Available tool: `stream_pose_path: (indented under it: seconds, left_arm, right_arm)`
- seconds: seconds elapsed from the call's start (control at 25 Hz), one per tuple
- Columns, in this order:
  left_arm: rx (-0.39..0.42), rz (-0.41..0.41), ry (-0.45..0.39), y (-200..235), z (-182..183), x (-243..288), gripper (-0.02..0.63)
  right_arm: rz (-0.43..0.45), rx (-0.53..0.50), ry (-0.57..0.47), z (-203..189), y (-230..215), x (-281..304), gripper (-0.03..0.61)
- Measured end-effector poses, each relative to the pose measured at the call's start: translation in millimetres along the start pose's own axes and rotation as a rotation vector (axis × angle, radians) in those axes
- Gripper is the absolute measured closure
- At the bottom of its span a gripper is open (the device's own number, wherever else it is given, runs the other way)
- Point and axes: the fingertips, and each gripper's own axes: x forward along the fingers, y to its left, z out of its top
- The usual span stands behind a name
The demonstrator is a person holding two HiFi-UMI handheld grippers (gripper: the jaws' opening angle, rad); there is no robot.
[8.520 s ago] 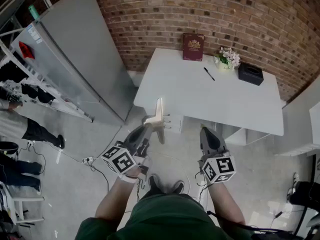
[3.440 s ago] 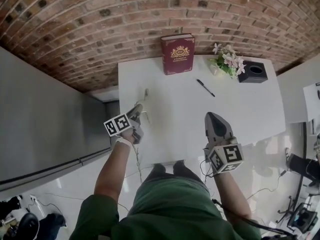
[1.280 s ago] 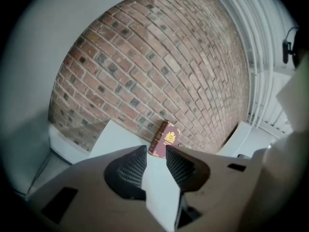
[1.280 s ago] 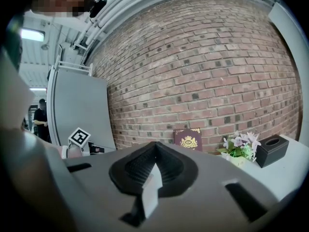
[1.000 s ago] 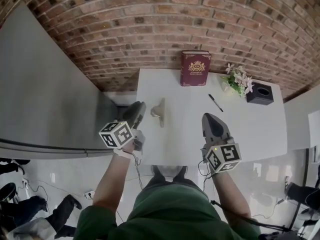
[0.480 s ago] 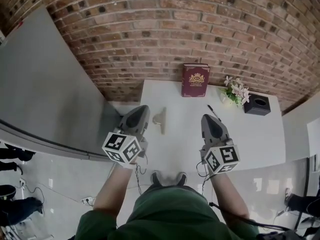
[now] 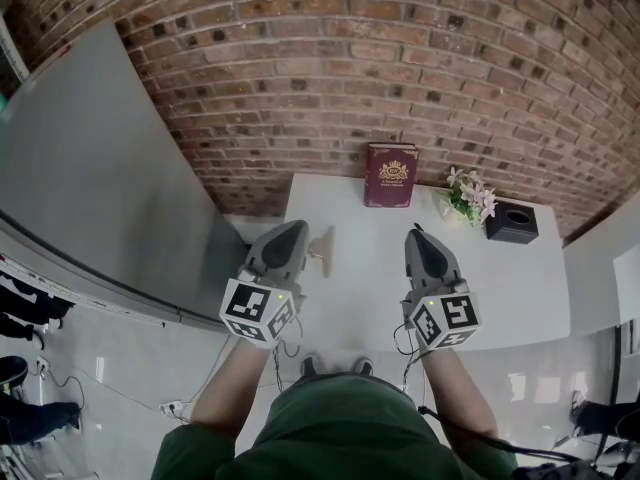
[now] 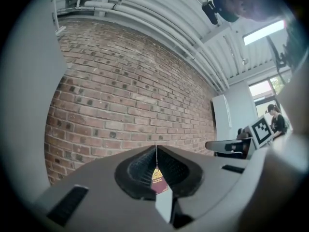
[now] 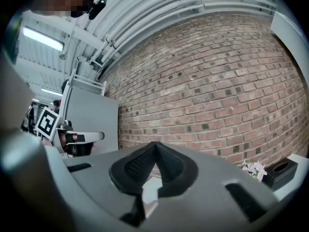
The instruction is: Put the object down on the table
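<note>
A flat beige piece [image 7: 320, 245] lies on the white table [image 7: 350, 278] near its left edge, free of both grippers. My left gripper [image 7: 298, 227] hovers just left of and above it, jaws shut with nothing between them. In the left gripper view the left gripper [image 8: 156, 149] points at the brick wall, and a sliver of the burgundy book [image 8: 158, 179] shows under its closed tips. My right gripper [image 7: 413, 233] hangs over the table's middle, shut and empty; in its own view the right gripper [image 9: 154, 144] also faces the wall.
At the table's far edge a burgundy book [image 7: 391, 175] leans on the brick wall [image 7: 400, 68], with a small flower bunch [image 7: 466, 196] and a black box [image 7: 512, 221] to its right. A tall grey cabinet [image 7: 100, 178] stands left of the table.
The left gripper has drawn back from the beige piece and risen, and its jaws have shut empty. The piece stays flat on the table. The right gripper has barely moved.
</note>
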Motion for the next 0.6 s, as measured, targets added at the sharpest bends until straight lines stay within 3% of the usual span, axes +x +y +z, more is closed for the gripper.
stream_pose_path:
  seconds: [0.6]
  left_arm:
    - [0.046,0.013,-0.014,-8.2,10.0,0.2,0.604]
  right_arm:
    - [0.019,-0.059,-0.042,19.9,1.3,-1.7,0.577]
